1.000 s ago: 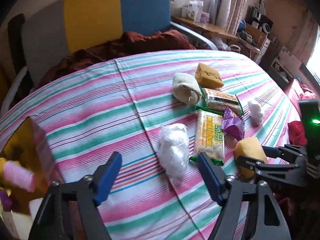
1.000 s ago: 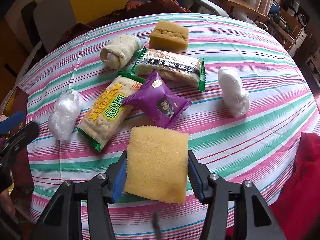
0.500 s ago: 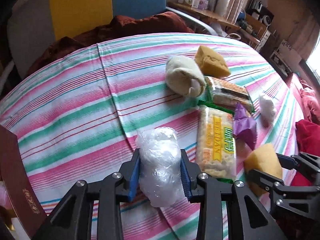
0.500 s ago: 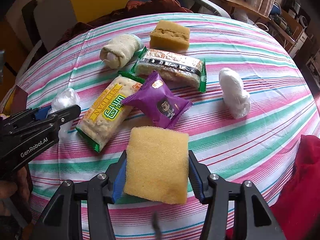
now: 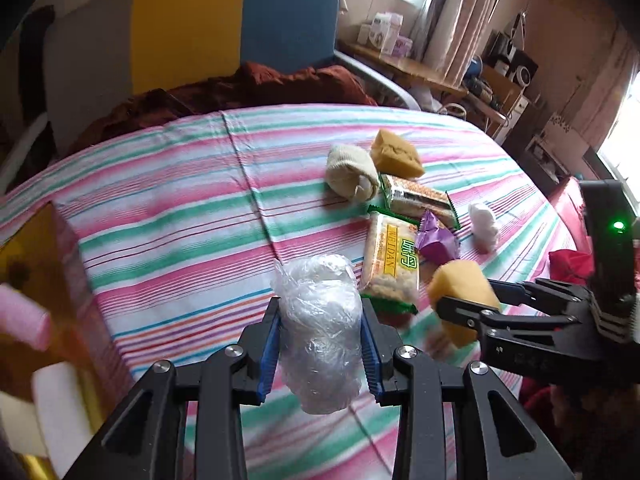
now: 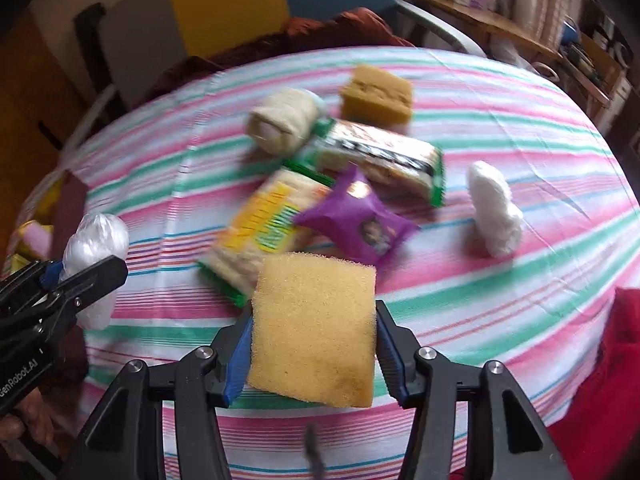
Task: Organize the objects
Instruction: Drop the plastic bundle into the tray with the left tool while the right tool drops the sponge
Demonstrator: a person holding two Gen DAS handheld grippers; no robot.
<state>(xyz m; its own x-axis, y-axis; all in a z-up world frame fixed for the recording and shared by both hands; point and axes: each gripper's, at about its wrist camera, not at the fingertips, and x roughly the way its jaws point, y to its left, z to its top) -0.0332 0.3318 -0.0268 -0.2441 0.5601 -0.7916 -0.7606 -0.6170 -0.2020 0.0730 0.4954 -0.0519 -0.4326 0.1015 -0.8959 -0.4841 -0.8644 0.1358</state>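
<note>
Left gripper (image 5: 322, 350): jaws clamped tight on a clear plastic-wrapped roll (image 5: 320, 332), blue pads pressing both sides, roll upright between them and apparently lifted off the cloth. In the right wrist view the same roll (image 6: 96, 240) shows at far left in the left gripper (image 6: 68, 280).

Right gripper (image 6: 312, 342): jaws partly closed on a yellow sponge (image 6: 314, 330), pads against its left and right edges, sponge held flat-face to the camera above the bench. From the left wrist view the right gripper (image 5: 468, 300) sits at right with the sponge (image 5: 460, 284) in it.

Bench (image 5: 180, 200) has a pink, green and white striped cloth. Near the sponge, clustered mid-bench: a yellow-labelled cracker pack (image 6: 264, 224), a purple snack packet (image 6: 354, 220) overlapping its corner, a green-edged snack bar pack (image 6: 380, 156) behind the purple one. A cream rolled cloth (image 6: 284, 124) touches the green-edged pack's left end. A second, browner sponge (image 6: 376, 94) lies just behind, farthest back. A white plastic roll (image 6: 494, 210) lies apart to the right.

Left edge of the left wrist view: a gold-lined box (image 5: 60, 280) with a pink roller (image 5: 22, 318) and a white block (image 5: 60, 404) in it, blurred. Red cloth (image 6: 608, 380) at lower right. Chair with yellow and blue back (image 5: 236, 20) behind the bench.
</note>
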